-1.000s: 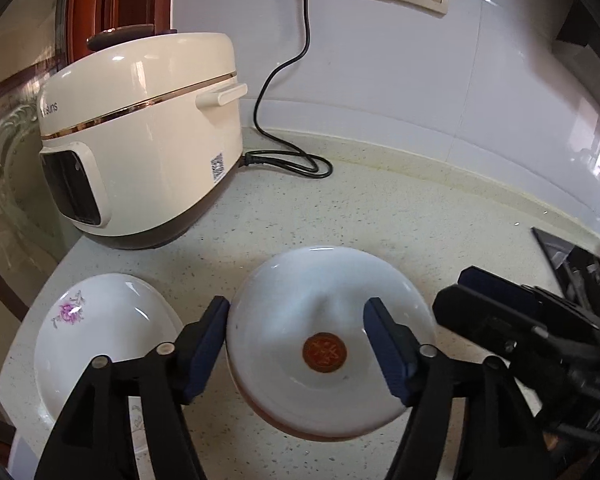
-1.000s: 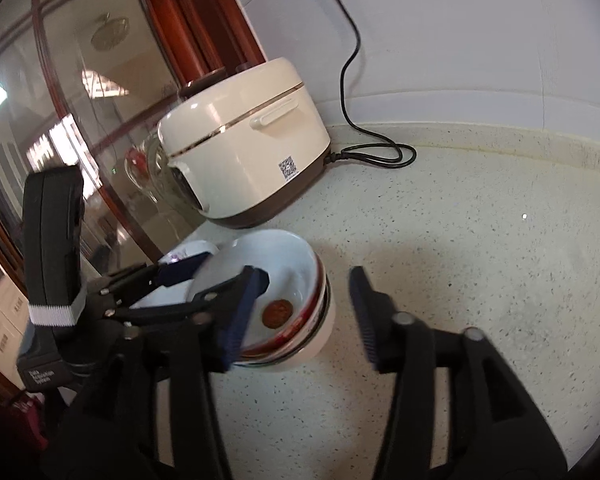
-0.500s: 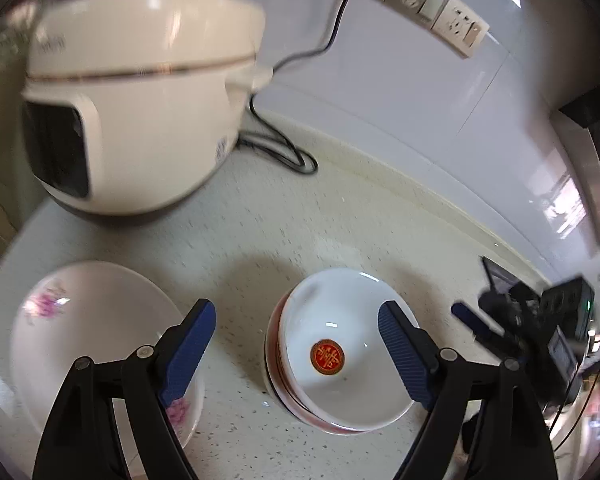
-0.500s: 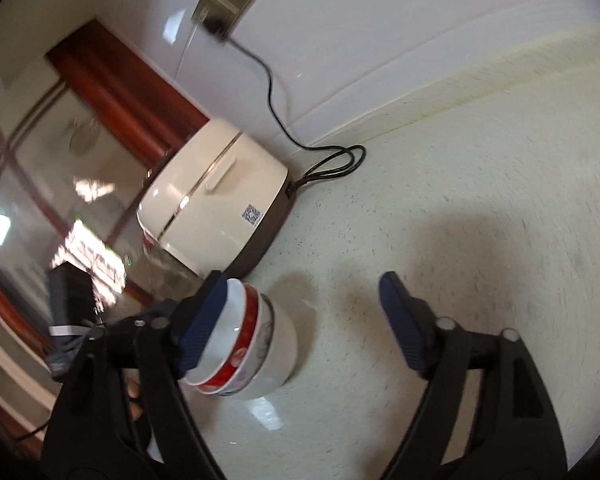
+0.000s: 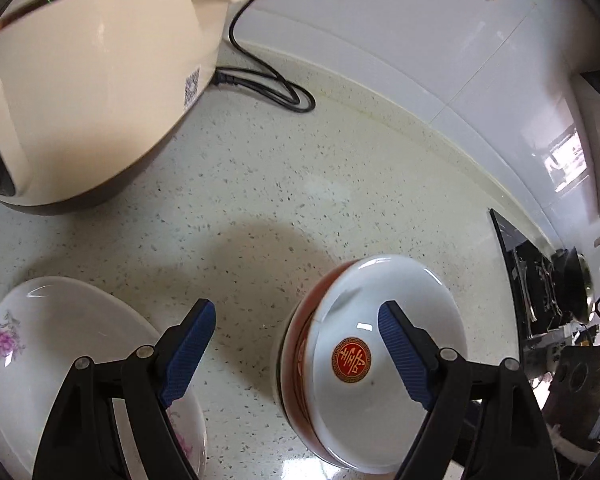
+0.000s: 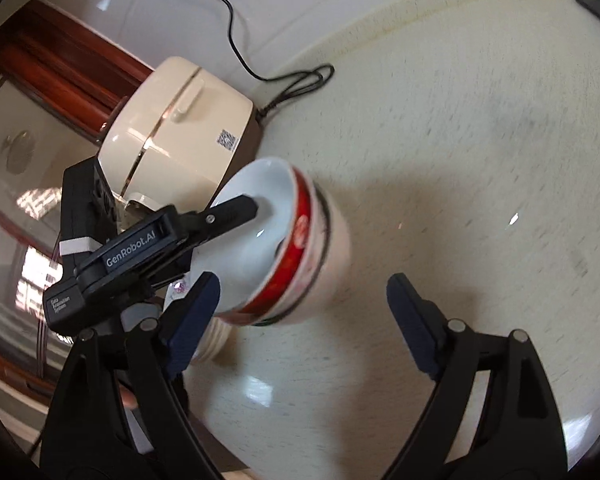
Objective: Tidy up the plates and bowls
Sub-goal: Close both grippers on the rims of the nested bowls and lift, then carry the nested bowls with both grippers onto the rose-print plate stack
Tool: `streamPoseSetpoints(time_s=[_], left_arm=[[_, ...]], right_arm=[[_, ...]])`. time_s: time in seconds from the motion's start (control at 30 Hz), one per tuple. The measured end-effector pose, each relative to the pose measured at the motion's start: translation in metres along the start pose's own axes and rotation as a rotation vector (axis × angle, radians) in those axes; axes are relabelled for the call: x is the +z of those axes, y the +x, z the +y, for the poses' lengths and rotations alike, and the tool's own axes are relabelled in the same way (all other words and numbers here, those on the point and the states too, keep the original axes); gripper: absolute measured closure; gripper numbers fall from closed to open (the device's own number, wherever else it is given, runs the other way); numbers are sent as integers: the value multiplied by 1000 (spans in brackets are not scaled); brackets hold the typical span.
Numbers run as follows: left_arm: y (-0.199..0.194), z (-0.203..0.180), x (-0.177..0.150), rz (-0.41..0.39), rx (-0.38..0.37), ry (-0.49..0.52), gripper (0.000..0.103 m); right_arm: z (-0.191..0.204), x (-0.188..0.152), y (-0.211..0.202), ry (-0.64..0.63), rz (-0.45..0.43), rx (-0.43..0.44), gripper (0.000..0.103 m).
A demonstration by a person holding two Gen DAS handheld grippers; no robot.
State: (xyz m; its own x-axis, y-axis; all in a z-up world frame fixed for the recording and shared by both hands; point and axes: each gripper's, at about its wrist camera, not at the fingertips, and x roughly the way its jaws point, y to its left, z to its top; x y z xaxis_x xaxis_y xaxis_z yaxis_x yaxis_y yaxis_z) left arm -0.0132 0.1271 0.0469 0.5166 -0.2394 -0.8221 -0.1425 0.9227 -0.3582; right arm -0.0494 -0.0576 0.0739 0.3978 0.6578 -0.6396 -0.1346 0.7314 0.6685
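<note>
The stack of bowls (image 5: pixel 364 364) stands on the speckled bench (image 5: pixel 260 184), right of the flowered plates (image 5: pixel 60 360) and nearer than the rice cooker (image 5: pixel 84 80). The left gripper (image 5: pixel 296 356) hovers between plates and bowls, jaws wide and empty. The right gripper (image 6: pixel 304 320) has just been opening its jaws; they hold nothing.

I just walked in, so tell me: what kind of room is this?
Most likely a home kitchen: a rice cooker plugged in on a speckled countertop, stacked bowls and a flowered plate.
</note>
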Motion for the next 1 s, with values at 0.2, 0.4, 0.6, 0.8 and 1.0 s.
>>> streamPoseSetpoints(time_s=[0.2,0.4,0.6,0.8,1.0], left_arm=[[5,-1,0,3,18,38,19],[18,-1,-1,24,9,33,20],[21,-6,-8,-5,-23,40,38],[11,-12,-13,-34,-36,65,55],[10,-15,-17,-19,-36,72,56]], right_arm=[[-2,-2,15,115,-16,-6,16],[-3,-8,29,173,-17,-24,16],[-16,-13,30,221,-22,4,22],[-16,-17,25,213,-53,45,42],[-19,-23,17,235,-64,52,44]])
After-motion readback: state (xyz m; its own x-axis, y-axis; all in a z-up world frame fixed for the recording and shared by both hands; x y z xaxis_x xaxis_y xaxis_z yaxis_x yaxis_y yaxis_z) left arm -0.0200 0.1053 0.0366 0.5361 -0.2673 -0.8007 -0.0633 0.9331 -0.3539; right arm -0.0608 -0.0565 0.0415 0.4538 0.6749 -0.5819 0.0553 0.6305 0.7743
